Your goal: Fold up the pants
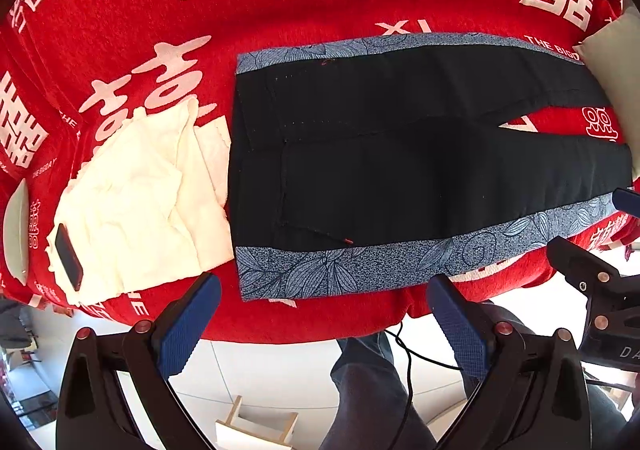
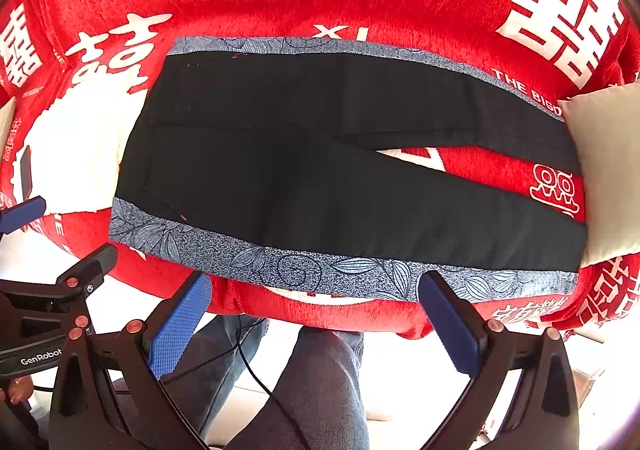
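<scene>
Black pants [image 1: 400,153] with blue leaf-print side stripes lie spread flat on a red blanket [image 1: 280,9] printed with white Chinese characters, waistband toward 9 o'clock and the two legs running toward 3 o'clock, slightly parted so a wedge of red shows between them. No fold looks made yet; judging by this, the task is at its start and every fold is left to do. Touching the waistband at 9 o'clock is a rumpled cream garment [image 1: 152,201] with a dark phone [image 1: 69,257] on it. A pale cushion [image 2: 608,165] sits at 3 o'clock by the leg ends. The left gripper [image 1: 320,324] and right gripper [image 2: 316,320] both hover off the near edge at 6 o'clock, blue-padded fingers spread wide, holding nothing. Below, a person's jeans-clad legs [image 2: 320,378] stand on a pale floor
</scene>
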`<state>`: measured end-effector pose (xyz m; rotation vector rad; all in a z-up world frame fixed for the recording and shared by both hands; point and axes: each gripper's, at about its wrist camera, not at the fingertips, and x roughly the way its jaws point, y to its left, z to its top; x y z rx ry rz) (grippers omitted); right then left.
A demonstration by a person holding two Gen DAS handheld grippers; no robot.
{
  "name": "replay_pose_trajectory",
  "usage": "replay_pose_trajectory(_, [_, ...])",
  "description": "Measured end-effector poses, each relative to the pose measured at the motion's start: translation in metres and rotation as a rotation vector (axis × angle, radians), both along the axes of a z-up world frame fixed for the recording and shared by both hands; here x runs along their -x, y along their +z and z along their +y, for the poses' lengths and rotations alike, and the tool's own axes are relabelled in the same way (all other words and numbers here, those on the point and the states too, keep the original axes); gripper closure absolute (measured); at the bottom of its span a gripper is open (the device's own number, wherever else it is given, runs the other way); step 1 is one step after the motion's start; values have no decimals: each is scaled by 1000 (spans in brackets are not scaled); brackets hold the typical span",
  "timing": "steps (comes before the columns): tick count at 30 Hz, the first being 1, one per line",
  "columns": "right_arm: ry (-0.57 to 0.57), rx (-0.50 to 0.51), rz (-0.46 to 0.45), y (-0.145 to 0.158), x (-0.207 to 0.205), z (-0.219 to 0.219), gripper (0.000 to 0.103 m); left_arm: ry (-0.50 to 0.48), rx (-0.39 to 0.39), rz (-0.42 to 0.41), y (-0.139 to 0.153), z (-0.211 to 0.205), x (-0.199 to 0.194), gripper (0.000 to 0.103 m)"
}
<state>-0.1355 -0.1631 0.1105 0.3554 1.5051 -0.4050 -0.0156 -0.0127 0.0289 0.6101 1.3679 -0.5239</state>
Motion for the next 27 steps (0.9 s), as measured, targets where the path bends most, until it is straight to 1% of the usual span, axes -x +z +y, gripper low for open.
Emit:
replay_pose_trajectory(5, [-4, 10, -5, 2, 1, 1, 0, 1, 1, -8, 1, 1, -1, 0])
replay_pose_trajectory(12, [-3, 15, -3, 2, 0, 2, 0, 15, 21, 5, 3, 4, -2, 0])
replay_pose_trajectory(17, [2, 17, -5, 3, 0, 2, 0, 7, 9, -16, 4, 2, -1, 0])
replay_pose_trajectory(27, [-1, -11, -2, -3, 3, -2, 0, 26, -21, -10, -1, -2, 2, 0])
